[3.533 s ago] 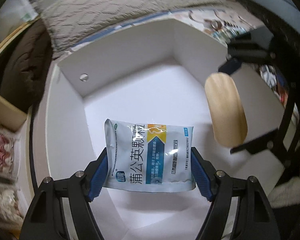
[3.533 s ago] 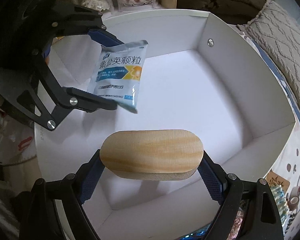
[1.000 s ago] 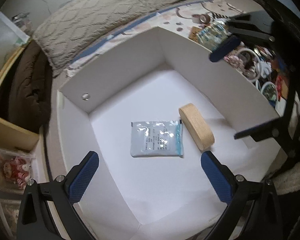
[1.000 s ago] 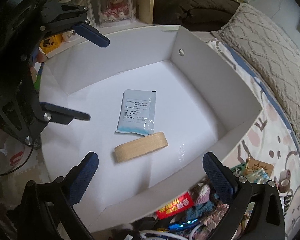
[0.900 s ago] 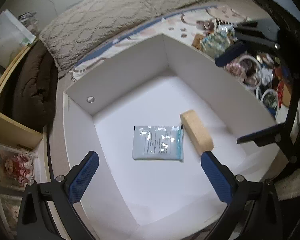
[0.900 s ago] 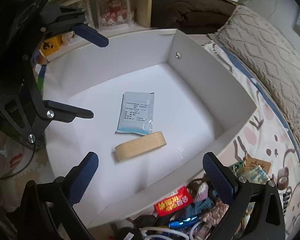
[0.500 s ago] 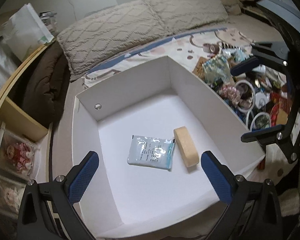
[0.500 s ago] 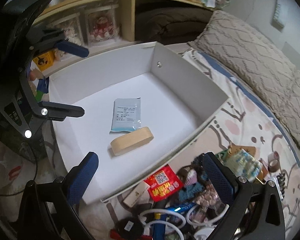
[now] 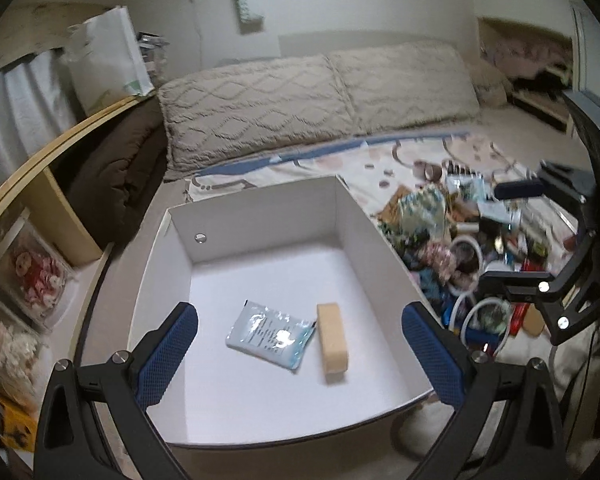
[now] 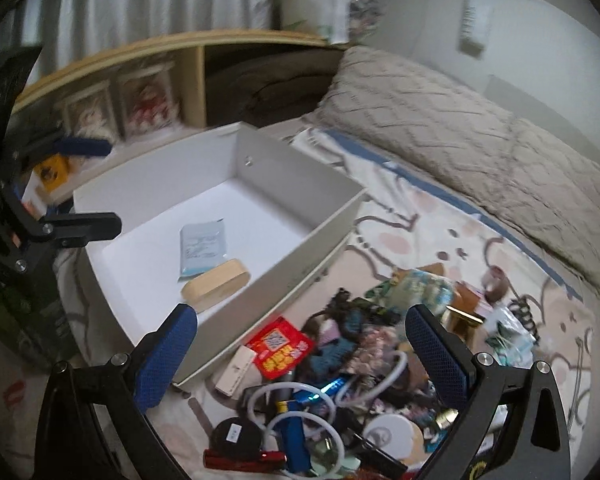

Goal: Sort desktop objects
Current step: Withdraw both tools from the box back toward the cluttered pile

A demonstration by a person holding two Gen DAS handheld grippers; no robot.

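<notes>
Desktop clutter [image 10: 340, 364], unsorted heap on the patterned bed cover, lay at lower centre of the right wrist view directly beneath the right tongs [image 10: 300, 356], spread apart and empty, so nearer than the left tongs [image 9: 300, 354], likewise apart above the white box [image 9: 364, 220] holding sachet [image 9: 270, 334] and wooden block [image 9: 332, 342].

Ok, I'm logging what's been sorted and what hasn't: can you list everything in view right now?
box: one, white, open, on the patterned bedspread
sachet: one, pale blue, flat on the box floor
wooden block: one, tan, rounded, right beside the sachet
unsorted pile: many mixed items, on the bedspread outside the box
red packet: one, at the pile's near edge
pillows: two, beige, behind the box
left tongs: open, empty, above the box
right tongs: open, empty, above the pile
</notes>
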